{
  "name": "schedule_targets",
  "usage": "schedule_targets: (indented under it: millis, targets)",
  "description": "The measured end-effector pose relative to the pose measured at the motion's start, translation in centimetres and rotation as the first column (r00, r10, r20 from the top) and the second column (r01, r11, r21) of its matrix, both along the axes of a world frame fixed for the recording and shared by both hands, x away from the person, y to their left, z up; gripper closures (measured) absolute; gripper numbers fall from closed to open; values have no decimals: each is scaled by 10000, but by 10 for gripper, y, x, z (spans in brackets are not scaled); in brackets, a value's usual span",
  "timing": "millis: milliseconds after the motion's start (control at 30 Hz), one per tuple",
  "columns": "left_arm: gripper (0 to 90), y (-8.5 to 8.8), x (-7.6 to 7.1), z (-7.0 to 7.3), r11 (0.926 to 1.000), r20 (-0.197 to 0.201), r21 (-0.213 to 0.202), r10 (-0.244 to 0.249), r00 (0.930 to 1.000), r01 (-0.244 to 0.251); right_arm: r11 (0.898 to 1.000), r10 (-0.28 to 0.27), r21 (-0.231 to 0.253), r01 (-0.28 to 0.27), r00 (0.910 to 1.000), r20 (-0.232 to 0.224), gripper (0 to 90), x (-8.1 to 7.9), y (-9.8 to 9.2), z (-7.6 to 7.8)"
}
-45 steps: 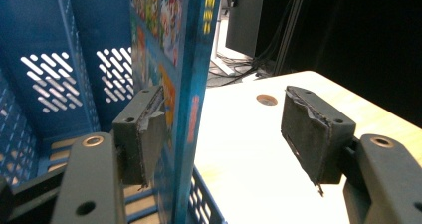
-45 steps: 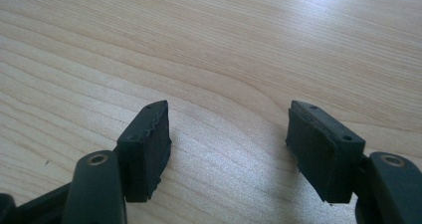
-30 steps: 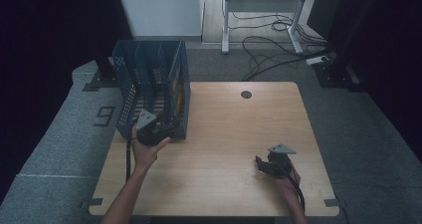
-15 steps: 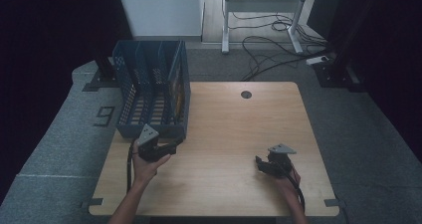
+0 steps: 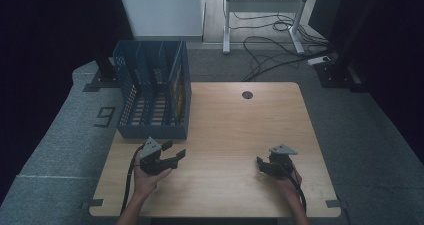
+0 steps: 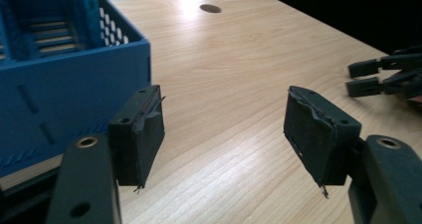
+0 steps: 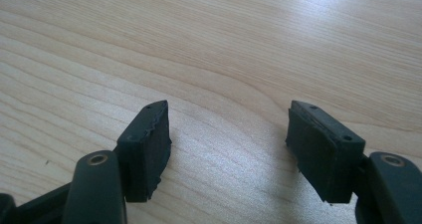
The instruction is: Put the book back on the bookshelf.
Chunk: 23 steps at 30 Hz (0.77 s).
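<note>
A blue slotted file rack [image 5: 131, 96] stands at the table's back left, with its near wall [image 6: 64, 84] just ahead and to the left in the left gripper view. A flat yellow-brown item [image 5: 175, 85] stands in its rightmost slot. My left gripper [image 5: 175, 150] rests low in front of the rack, open, with nothing between its jaws [image 6: 226, 129]. My right gripper [image 5: 260, 165] sits near the front right, open over bare wood [image 7: 229, 139]. It appears again at the far right of the left gripper view [image 6: 383, 74].
The wooden table [image 5: 240, 125] has a round cable hole [image 5: 247, 94] near its back edge. Behind the table, cables [image 5: 270, 60] and a desk frame [image 5: 260, 5] lie on the grey floor. Both forearms come in from the front edge.
My left gripper has drawn back from the rack's front toward the person and now sits lower on the table. The right gripper has not moved.
</note>
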<state>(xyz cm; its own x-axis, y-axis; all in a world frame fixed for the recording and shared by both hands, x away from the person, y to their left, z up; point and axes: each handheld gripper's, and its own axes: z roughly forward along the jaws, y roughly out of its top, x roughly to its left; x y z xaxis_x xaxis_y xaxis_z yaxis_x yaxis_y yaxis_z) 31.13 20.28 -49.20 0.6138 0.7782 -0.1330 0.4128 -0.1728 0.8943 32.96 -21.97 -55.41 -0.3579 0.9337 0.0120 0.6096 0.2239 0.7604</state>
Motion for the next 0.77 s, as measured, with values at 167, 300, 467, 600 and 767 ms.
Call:
schedule_targets:
  millis: [167,300,467,600,767]
  targets:
    - [327,1,-4,-9,9996,-251,264,-120,9996,127,10000,-3,-1,3,10000,-1,328,0,0,0]
    - [328,1,-3,-14,9990,-392,416,-166,9991,182,10000,-2,-1,2,10000,1,328,0,0,0]
    - [326,1,-2,-19,9982,-597,530,-239,9979,271,10000,-3,0,3,10000,1,328,0,0,0]
    - [331,3,-1,-24,9985,-667,532,-121,9977,157,10000,-1,-3,1,10000,0,328,0,0,0]
    - [332,6,-2,-29,9978,-818,643,-89,9966,142,10000,-2,0,2,10000,-2,327,0,0,0]
